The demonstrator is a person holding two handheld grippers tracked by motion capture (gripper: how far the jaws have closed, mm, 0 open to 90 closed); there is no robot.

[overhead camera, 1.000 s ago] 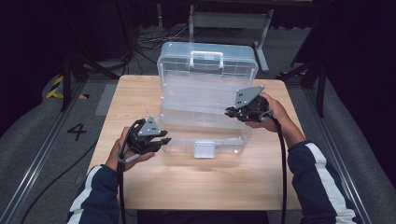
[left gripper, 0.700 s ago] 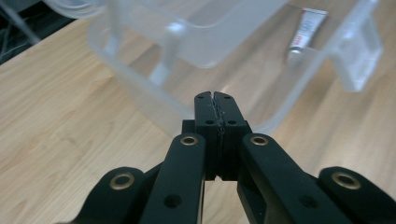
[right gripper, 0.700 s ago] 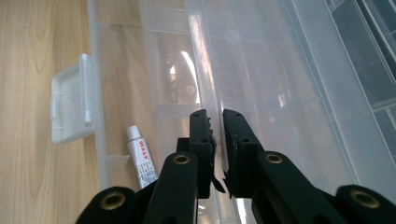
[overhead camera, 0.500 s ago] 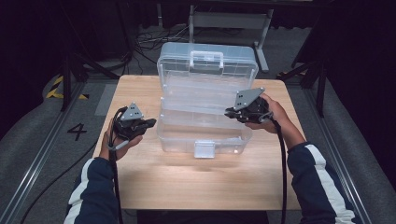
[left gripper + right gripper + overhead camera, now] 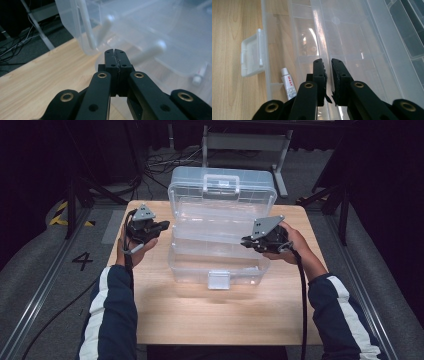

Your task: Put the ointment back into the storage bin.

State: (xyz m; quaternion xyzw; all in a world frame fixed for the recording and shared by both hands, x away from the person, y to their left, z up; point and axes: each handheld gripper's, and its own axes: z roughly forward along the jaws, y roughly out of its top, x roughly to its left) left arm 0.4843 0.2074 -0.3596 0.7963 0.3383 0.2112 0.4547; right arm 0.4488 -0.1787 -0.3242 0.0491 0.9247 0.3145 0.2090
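Lifted leftward, left tool (image 5: pixel 162 226) is clenched empty; right tool (image 5: pixel 327 65) pinches tray edge (image 5: pixel 322 47), above small tube (image 5: pixel 290 85).

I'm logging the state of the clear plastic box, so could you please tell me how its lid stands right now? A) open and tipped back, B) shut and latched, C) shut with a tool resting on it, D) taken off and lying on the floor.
A: in the high view the lid of the clear box stands raised behind the base, its handle facing up, and the white latch hangs free at the front.
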